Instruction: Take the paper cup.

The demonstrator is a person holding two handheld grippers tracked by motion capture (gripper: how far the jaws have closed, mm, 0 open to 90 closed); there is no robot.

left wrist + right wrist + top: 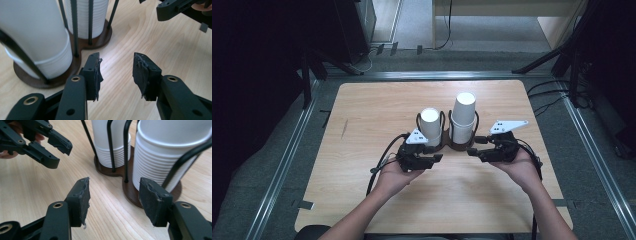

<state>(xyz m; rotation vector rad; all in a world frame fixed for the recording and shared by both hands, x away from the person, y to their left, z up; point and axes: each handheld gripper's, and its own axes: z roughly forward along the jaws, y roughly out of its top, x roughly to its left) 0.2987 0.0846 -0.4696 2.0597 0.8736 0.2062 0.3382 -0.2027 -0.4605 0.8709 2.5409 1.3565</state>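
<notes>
Two stacks of white ribbed paper cups (463,117) being kept in black wire holder on brown wooden base (455,145), mid light wooden desk (362,110). Left hand-held gripper (438,158), right hand-held gripper (472,151) being held just before base, jaws apart, nothing clamped. Bare desk being left along edges.

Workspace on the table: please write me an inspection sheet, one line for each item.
Surface: light wooden table, bare around the holder.
Job's things: two stacks of white paper cups, left stack shorter, right stack taller, upside down in a black wire cup holder with a brown base.
Clutter: nothing seen.
Grippers: left gripper and right gripper sit in front of the holder, jaws apart, nothing between them.
Cables: one black cable trails from the left gripper; more cables lie on the floor at the right.
Surroundings: grey floor, metal rails around the table, dark stands, a wooden cabinet behind.
</notes>
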